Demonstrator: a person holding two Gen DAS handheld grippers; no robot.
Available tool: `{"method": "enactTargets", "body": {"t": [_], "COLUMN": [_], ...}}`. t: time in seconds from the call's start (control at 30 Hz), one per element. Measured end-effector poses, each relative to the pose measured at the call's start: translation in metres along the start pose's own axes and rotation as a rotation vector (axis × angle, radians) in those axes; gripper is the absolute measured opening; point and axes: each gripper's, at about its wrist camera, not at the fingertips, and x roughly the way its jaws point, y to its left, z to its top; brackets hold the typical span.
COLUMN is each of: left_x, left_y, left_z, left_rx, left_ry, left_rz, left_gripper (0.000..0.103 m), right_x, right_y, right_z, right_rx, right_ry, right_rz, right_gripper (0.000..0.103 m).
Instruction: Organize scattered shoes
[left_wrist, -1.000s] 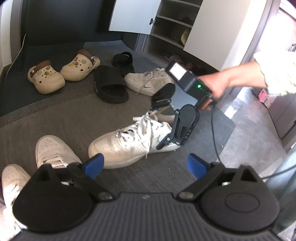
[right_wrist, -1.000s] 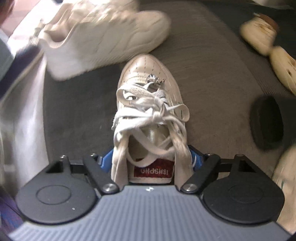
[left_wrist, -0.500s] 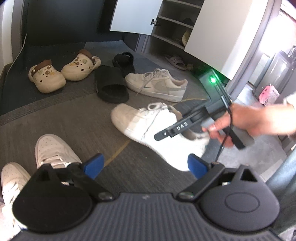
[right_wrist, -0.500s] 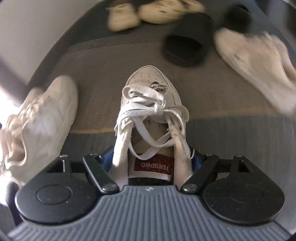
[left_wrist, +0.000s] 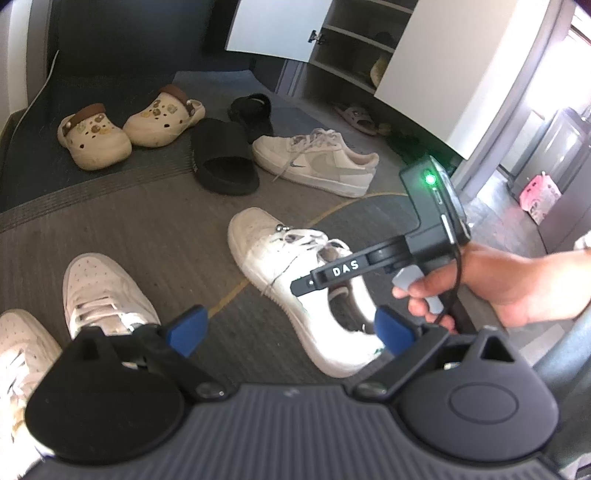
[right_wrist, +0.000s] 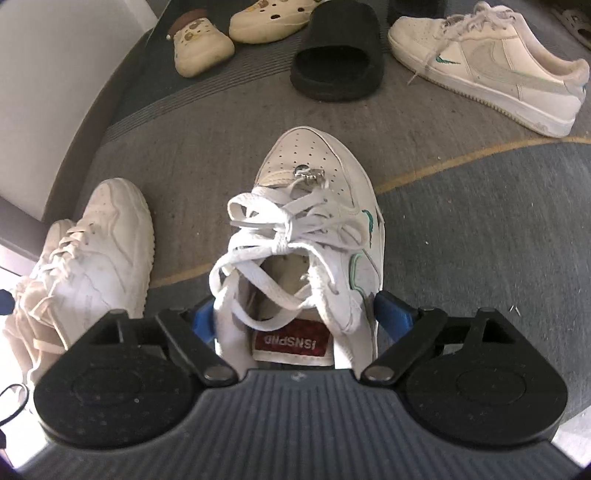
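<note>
Your left gripper (left_wrist: 290, 328): jaws spread wide, nothing between blue pads. Your right gripper (right_wrist: 295, 317): jaws closed against sneaker (right_wrist: 314, 229) heel sides. Your right hand (left_wrist: 491, 288) wrapped on handle, forearm level.

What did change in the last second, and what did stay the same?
The right gripper stayed shut on the white sneaker and swung it round: its toe now points toward the black slide, no longer left. The left gripper stayed open and empty. The clogs and other shoes did not move.
</note>
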Motion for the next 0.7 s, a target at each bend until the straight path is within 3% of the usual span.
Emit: {"method": "enactTargets", "body": {"t": [0.13, 0.23, 0.43, 0.6, 0.7], "left_x": [0.006, 0.01, 0.019, 0.035, 0.05], "left_y": [-0.01, -0.018, -0.033, -0.062, -0.085], "left_z": [0.016, 0.029, 0.053, 0.089, 0.127], "left_rx": [0.031, 0.055, 0.101, 0.168, 0.164], "left_ry": [-0.011, -0.019, -0.036, -0.031, -0.026], "left_rz": [0.001, 0.002, 0.004, 0.023, -0.022], "left_gripper": [0.098, 0.098, 0.098, 0.098, 0.098], "right_x": [-0.023, -0.057, -0.1, -0.113, -0.118], "right_y": [-0.012, -0.025, -0.06, -0.108, -0.133], "right_z": [-0.003, -0.01, -0.025, -0.036, -0.041], "right_rx": [0.039, -0.017, 0.008, 0.189, 0.281], "right_ry": [-0.045, -0.129, -0.278, -0.342, -0.373], "right_rz": [0.093, 0.155, 0.108, 0.034, 0.003], "right_gripper": [0.087, 0.087, 0.087, 0.087, 0.087]}}
